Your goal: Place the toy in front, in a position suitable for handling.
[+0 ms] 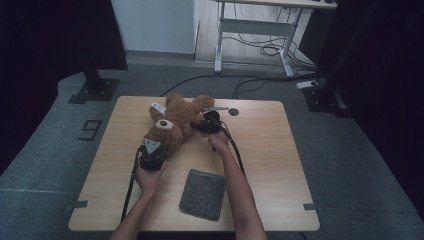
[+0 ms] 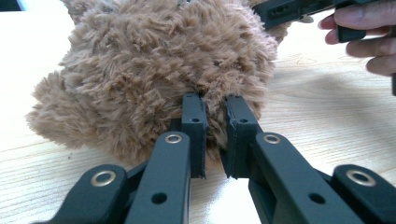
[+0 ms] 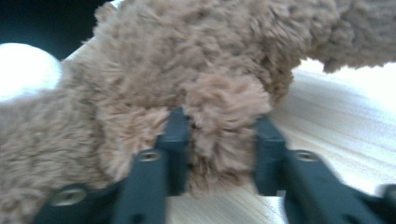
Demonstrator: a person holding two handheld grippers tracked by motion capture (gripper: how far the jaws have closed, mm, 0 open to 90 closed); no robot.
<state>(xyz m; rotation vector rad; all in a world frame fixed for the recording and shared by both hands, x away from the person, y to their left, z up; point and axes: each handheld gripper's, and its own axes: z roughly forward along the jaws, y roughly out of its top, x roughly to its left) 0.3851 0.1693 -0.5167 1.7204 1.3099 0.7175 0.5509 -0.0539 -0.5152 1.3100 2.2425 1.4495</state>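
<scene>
a taped "9" mark (image 1: 90,129) stands on the grey floor (image 1: 45,150).

I noted matte black jaws with brass-ringed rivets on the left gripper (image 2: 215,109); bare forearms; black cables trailing toward six o'clock.

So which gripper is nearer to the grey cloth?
Left. The left gripper grips the teddy bear just beside the grey cloth; the right gripper is farther up the table.
</scene>
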